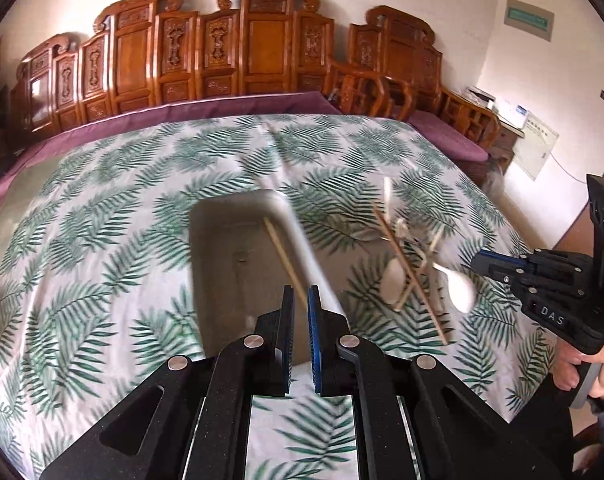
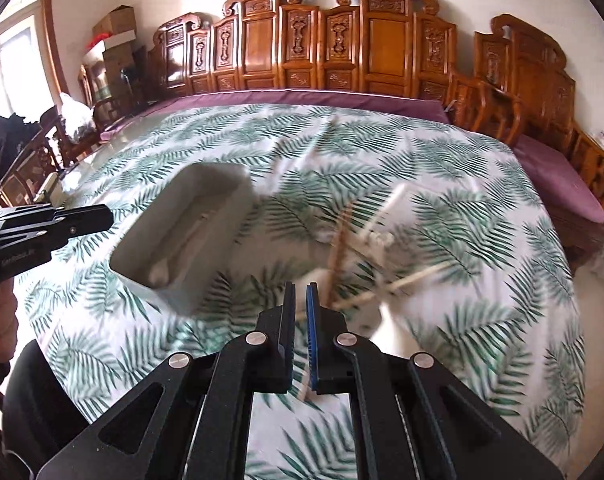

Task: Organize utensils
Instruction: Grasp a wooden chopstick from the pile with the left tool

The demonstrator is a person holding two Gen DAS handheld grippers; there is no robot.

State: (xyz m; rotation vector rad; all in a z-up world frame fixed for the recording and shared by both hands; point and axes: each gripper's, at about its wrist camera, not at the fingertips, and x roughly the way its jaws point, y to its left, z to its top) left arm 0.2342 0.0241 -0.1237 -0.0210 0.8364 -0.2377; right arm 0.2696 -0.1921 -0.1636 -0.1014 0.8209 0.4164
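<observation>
Both grippers are seen over a table draped in white cloth (image 1: 101, 208) printed with green fern fronds. The left gripper (image 1: 300, 300) is pinched narrow on a slim wooden chopstick (image 1: 283, 256) and a white spoon handle (image 1: 302, 240), above a smooth rectangular grey tray (image 1: 221, 240). The right gripper (image 2: 300, 300) is nearly closed; a thin pale stick (image 2: 308, 384) appears clamped, though blurred. Loose chopsticks and white spoons (image 1: 414, 264) lie crossed right of the tray.
</observation>
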